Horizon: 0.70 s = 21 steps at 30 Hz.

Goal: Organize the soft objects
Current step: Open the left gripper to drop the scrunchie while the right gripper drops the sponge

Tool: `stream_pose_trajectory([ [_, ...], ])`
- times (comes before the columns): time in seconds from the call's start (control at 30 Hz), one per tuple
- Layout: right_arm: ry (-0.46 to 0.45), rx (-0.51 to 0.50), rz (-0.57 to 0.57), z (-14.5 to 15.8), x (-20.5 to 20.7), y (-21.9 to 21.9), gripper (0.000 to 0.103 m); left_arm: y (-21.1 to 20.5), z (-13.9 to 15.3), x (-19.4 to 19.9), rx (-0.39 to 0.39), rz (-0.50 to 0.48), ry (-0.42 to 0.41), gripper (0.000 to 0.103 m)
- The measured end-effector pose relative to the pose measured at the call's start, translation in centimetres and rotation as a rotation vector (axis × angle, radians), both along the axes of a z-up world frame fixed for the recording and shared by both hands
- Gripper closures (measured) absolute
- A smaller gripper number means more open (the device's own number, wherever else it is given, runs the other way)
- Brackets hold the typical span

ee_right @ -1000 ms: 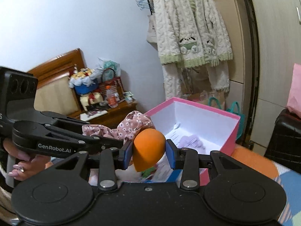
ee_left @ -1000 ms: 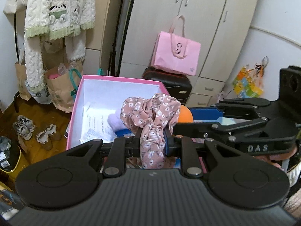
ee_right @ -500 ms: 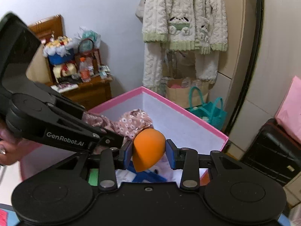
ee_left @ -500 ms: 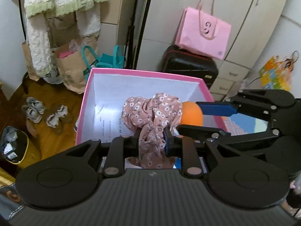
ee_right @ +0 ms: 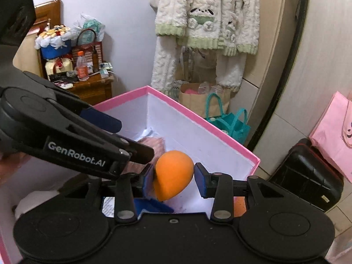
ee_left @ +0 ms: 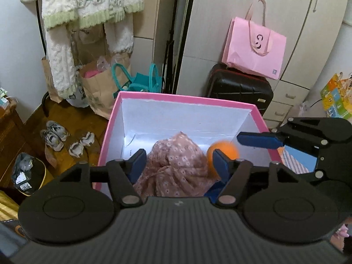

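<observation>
Left wrist view: left hand-held gripper [ee_left: 179,165] spread wide over the pink box [ee_left: 176,98], floral scrunchie [ee_left: 178,165] loose between the fingers, dropping or already lying inside (hard to tell). Right hand-held gripper [ee_right: 173,179] parted too, orange makeup sponge [ee_right: 172,173] barely touching one pad, above the box. Pretty much done with these two, just pulling clear left.

"GenRobot.AI" on left gripper [ee_right: 136,147], pink bag [ee_left: 253,48] logo approx. "G"
</observation>
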State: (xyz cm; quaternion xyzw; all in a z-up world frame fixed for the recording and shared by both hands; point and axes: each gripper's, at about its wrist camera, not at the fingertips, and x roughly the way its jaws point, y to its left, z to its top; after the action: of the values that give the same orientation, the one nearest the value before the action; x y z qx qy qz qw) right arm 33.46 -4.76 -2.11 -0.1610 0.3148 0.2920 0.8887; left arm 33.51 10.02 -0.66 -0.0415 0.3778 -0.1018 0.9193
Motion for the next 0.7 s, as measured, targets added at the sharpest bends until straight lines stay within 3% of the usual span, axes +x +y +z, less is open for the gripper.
stream_pose_trajectory([
  [0.07,-0.025,0.0,-0.009,0.2,-0.7,-0.1,0.049,0.2,0.4,-0.6,0.009,0.003,-0.007,0.027],
  [0.13,-0.05,0.004,-0.023,0.5,-1.3,-0.3,0.033,0.6,0.8,-1.4,0.019,0.017,-0.008,0.023],
  [0.27,-0.085,0.031,-0.061,1.5,-2.4,-1.0,0.032,1.5,1.5,-3.2,0.012,0.06,0.002,0.012],
  [0.4,-0.08,0.104,-0.081,2.7,-4.7,-2.7,0.032,2.2,2.4,-5.7,0.031,0.045,-0.017,0.01],
  [0.57,-0.071,0.113,-0.121,4.0,-8.2,-3.8,0.028,1.2,4.1,-9.4,0.144,-0.012,-0.088,0.01],
  [0.7,-0.066,0.136,-0.152,5.3,-10.5,-4.6,0.027,0.5,5.4,-11.6,0.132,-0.003,-0.091,0.007],
])
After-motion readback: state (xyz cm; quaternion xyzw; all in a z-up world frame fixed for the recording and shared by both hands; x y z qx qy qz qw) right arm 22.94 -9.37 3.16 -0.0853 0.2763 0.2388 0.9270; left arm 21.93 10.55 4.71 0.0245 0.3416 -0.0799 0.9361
